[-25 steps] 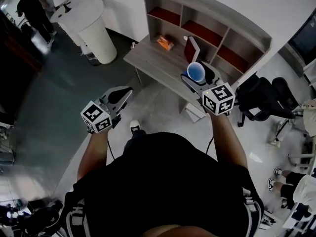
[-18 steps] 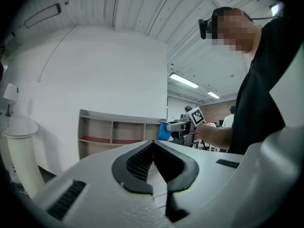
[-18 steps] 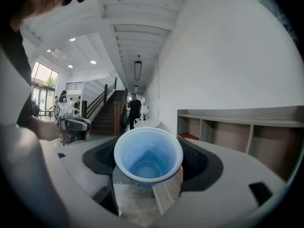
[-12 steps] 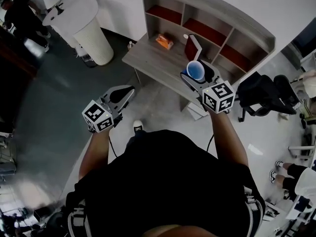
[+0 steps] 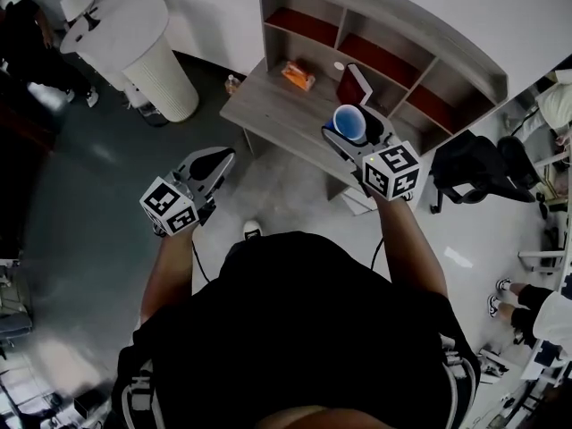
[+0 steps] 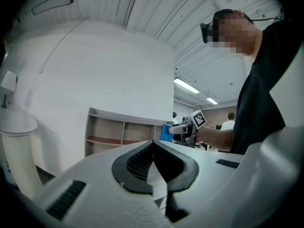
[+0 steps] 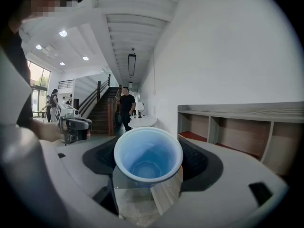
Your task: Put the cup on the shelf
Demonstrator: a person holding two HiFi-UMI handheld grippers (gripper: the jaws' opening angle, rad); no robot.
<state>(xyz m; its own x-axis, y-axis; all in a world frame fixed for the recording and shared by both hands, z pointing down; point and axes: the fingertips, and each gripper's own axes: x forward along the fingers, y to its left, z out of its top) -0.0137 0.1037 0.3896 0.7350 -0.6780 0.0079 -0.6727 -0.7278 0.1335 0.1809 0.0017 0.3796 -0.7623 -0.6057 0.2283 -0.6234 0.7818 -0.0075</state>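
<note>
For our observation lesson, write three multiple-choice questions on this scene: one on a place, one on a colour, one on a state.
1. Where is the cup? A on the desk; B in the right claw; C on the shelf.
2. What colour is the cup? A red; B blue; C green.
3. How is the left claw? A shut and empty; B gripping the cup; C wide open.
Answers: 1 B, the jaws press on its sides; 2 B, its wall shows blue; 3 A, its jaws meet with nothing between.
</note>
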